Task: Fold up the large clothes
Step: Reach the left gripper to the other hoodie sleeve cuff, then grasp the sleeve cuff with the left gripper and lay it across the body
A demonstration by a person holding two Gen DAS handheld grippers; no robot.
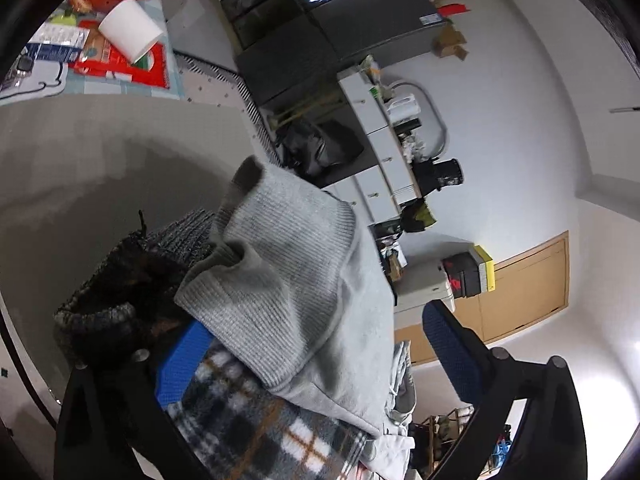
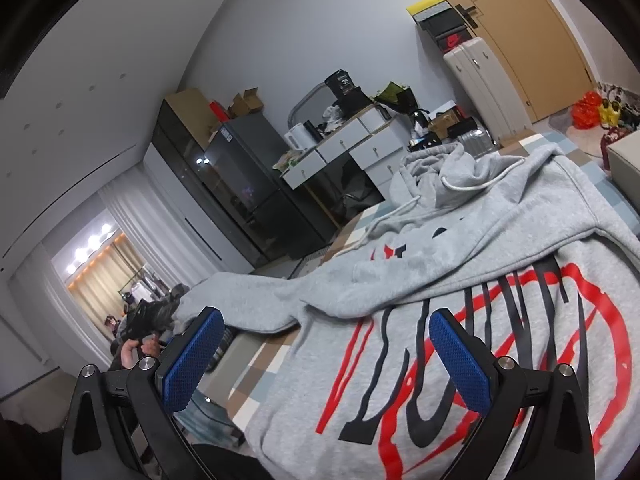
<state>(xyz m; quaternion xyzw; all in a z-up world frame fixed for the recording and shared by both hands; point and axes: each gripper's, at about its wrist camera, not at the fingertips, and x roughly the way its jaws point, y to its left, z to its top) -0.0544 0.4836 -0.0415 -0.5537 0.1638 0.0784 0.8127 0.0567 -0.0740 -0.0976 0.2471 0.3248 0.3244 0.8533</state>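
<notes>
The hoodie is seen spread on a checked cover, its printed body ahead of and partly between the jaws of the right gripper, which are held wide with nothing clamped. One sleeve is laid across just beyond the left pad. In the left view, the ribbed cuff is draped between the jaws of the left gripper; the right pad stands clear of the cloth, so the jaws are judged wide, though a grip on the cuff cannot be ruled out. The fleece is judged soft, limp and fairly heavy, likely to sag and drag. It is best taken at thick seamed edges: cuff, hem or shoulder.
</notes>
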